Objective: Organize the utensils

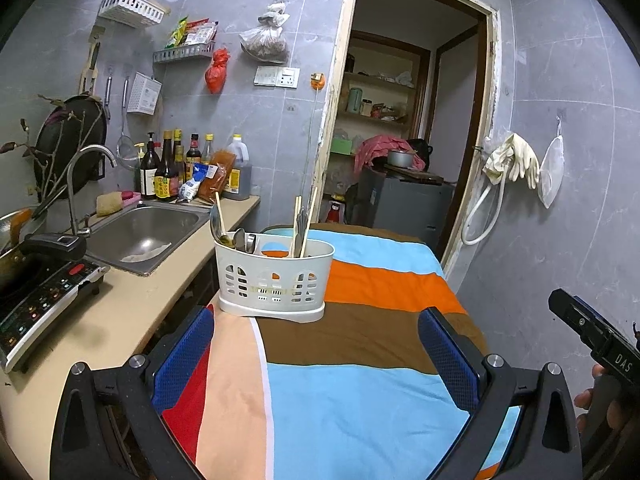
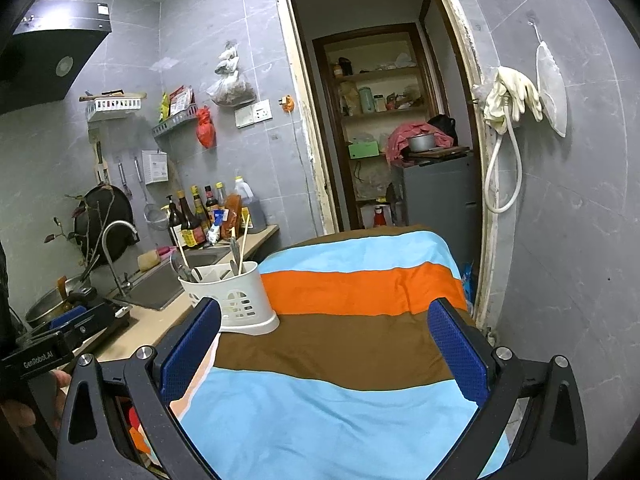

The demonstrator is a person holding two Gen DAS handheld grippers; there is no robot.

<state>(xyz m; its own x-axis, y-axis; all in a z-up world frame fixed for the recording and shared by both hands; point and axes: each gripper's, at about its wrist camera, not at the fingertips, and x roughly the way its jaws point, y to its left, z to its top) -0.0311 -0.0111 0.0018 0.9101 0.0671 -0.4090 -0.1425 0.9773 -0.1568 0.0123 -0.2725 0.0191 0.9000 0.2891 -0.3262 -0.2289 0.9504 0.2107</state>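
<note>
White utensil caddy point(image 1: 275, 280), upright at the striped cloth's point(image 1: 360, 400) far-left edge (spoons, chopsticks standing inside): dead ahead of left gripper point(image 1: 316, 360), the nearer; both it and right gripper point(image 2: 324, 352) gape wide, empty.

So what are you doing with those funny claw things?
A person holds a gripper in each hand over a table with a striped cloth. The left gripper and right gripper are both open and hold nothing. A white utensil caddy stands on the cloth near the sink, with spoons and chopsticks in it. No utensils lie loose on the cloth.
</note>
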